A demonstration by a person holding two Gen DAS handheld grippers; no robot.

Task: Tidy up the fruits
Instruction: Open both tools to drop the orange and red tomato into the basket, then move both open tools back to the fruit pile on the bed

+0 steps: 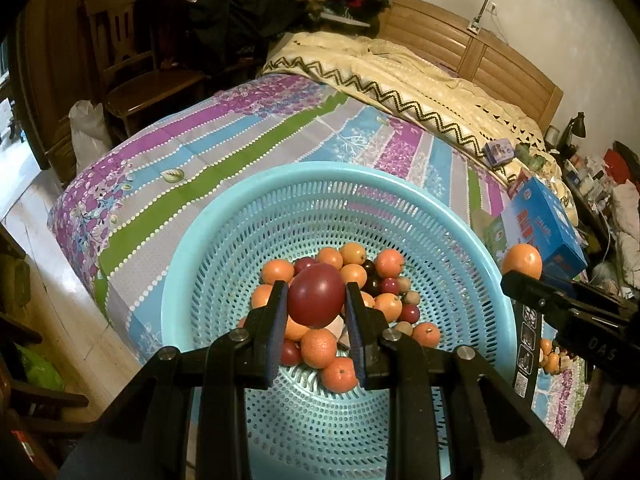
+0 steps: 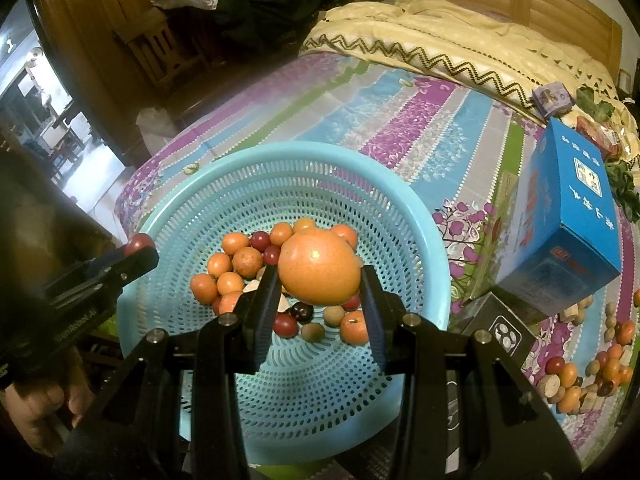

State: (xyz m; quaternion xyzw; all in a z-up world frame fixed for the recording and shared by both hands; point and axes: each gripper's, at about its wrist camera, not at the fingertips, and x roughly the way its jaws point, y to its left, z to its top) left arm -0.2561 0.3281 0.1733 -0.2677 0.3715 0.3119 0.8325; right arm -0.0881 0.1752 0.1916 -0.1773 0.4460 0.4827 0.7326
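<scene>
Bright fruit in a blue basket on a striped bed

The perforated basket [image 1: 460,240] is pale turquoise. It holds orange and dark red fruit [image 1: 352,276]. One gripper's fruit [image 1: 316,295] is deep red, the other's [image 2: 319,266] orange. The bedsheet [image 1: 248,128] runs purple, blue, green and grey floral stripes; the cream quilt [image 1: 400,76] has black zigzags.

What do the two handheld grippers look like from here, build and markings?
Both the left gripper and right gripper are matte black linkage frames with silver pivot bolts and dark blue pads lining the fingers. Faint pale lettering runs along each body. No cables visible.
</scene>
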